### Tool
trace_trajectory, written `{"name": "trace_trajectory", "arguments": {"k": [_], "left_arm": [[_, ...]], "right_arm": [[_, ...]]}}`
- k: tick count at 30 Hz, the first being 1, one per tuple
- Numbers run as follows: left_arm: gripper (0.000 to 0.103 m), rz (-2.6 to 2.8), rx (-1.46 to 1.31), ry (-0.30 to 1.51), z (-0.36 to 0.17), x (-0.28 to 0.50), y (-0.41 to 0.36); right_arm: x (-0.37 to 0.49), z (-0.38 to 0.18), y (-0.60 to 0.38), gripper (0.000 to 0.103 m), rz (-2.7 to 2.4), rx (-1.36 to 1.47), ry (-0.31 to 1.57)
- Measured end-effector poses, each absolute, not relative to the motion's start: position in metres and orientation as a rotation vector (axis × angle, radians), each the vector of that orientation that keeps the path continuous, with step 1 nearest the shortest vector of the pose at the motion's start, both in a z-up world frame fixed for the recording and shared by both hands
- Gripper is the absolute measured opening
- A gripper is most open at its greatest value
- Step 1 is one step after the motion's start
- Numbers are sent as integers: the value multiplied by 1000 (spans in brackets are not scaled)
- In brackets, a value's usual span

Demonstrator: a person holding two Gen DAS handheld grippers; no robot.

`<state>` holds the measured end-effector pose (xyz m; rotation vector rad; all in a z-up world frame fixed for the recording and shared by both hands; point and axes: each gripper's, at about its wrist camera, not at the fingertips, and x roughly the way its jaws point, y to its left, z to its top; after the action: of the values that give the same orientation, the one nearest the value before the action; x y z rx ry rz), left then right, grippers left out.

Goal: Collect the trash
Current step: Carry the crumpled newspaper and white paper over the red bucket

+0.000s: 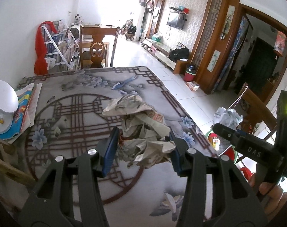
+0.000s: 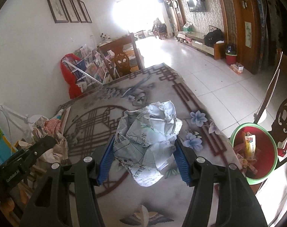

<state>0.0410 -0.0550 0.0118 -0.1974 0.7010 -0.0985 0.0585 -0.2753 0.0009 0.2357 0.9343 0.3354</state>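
My left gripper is shut on a crumpled wad of brownish newspaper, held over the patterned table. My right gripper is shut on a crumpled ball of white printed paper, held above the table's right part. The right gripper with its white paper ball also shows at the right of the left wrist view. The left gripper's newspaper shows at the left of the right wrist view. A red bin with a green rim stands on the floor by the table's right edge, with trash inside.
A white lamp base and colourful books lie at the table's left edge. A pen lies on the table. Wooden chairs stand at the far side and right. White tiled floor stretches to the right.
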Motion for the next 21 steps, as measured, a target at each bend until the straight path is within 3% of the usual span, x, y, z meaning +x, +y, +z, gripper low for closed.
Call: {"name": "trace_trajectory", "arguments": {"k": [21], "left_arm": [[47, -150, -154, 724, 11, 78, -170]], "right_arm": [[84, -7, -379, 58, 311, 259, 927]]}}
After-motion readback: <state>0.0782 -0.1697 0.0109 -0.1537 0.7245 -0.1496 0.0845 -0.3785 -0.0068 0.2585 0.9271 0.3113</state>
